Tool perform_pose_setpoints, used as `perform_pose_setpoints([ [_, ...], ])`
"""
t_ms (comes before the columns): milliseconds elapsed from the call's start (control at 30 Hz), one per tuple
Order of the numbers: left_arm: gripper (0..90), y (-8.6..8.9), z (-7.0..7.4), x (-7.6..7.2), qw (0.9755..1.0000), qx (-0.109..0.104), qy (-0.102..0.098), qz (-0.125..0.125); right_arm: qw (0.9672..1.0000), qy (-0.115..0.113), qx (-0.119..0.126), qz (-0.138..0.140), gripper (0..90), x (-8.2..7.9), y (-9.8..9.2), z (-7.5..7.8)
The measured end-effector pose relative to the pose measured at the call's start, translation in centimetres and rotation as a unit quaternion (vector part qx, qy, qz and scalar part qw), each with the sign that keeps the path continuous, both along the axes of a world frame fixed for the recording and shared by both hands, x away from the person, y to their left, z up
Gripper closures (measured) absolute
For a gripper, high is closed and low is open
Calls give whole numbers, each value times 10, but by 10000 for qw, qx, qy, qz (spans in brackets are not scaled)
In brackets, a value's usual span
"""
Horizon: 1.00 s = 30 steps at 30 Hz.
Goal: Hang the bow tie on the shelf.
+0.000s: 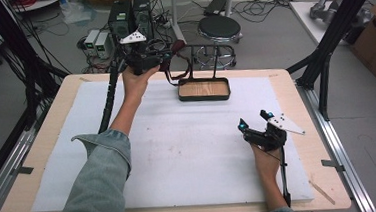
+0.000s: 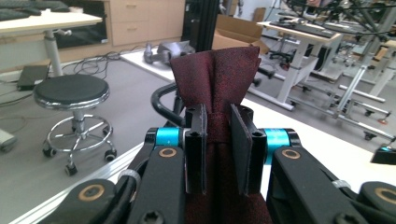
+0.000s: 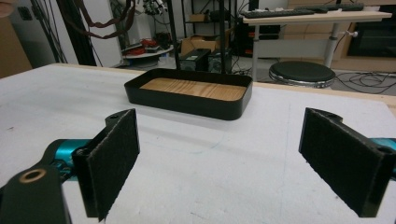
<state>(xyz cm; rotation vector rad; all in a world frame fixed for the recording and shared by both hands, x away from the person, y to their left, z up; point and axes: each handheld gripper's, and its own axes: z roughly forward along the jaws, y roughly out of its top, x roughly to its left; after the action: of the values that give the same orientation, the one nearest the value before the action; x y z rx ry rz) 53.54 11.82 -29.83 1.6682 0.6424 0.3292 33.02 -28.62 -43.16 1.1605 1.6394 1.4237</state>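
Dark red tie [image 2: 215, 84] clamped in left gripper [image 2: 217, 144] fingers, above desk's [image 1: 43, 146] far edge | right gripper [image 3: 219, 163] fingers spread wide, empty, near right edge | black tray [image 1: 204, 97] at far edge

Your left gripper [image 1: 165, 62] is raised at the far edge w/ jaws clamped, right gripper [image 1: 253, 121] low, jaws wide apart.

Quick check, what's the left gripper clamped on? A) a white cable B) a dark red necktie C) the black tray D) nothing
B: in the left gripper view the left gripper has its pads pressed on a dark red necktie, raised near the rack behind the tray.
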Motion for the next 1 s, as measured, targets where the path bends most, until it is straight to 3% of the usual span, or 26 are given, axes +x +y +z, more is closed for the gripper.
perform_pose_setpoints([
  [533,760,9,-11,19,9976,-335,371,476,10000,30,22,36,115,0,0,0],
  [1000,759,2,-27,23,9967,-181,578,544,10000,45,32,45,116,0,0,0],
])
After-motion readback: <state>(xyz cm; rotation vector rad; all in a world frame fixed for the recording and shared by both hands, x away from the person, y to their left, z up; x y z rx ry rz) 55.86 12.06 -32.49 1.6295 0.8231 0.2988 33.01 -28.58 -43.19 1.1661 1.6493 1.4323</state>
